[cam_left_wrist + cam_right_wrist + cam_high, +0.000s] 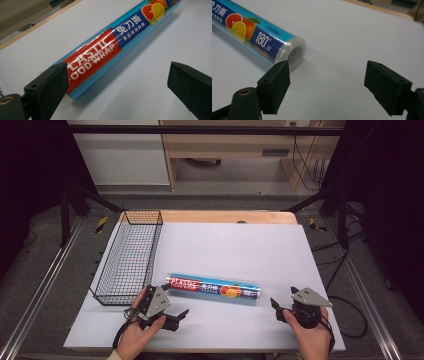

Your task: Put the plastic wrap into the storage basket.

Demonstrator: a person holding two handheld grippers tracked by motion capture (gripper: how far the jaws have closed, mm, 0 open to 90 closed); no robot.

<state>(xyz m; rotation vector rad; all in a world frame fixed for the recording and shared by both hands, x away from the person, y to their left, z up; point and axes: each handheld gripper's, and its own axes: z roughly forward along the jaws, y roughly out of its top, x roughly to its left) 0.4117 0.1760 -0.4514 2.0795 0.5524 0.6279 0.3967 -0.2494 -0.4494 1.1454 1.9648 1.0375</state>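
- The right claw (327, 87) has its two black jaws spread wide apart, nothing between them.
- A roll of plastic wrap (262, 37) lies flat on the white tabletop (352, 40), its clear round end facing the claw, just beyond the left jaw.
- Its blue label shows citrus fruit and "180".
- A wooden edge (384, 10) runs along the far side of the tabletop.

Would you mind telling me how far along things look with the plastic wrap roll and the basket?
Nothing looks done: the plastic wrap roll lies flat on the white mat, beside the wire basket, not in it. Both tools, left and right, are open near its ends, gripping nothing. Any grasping or moving remains.
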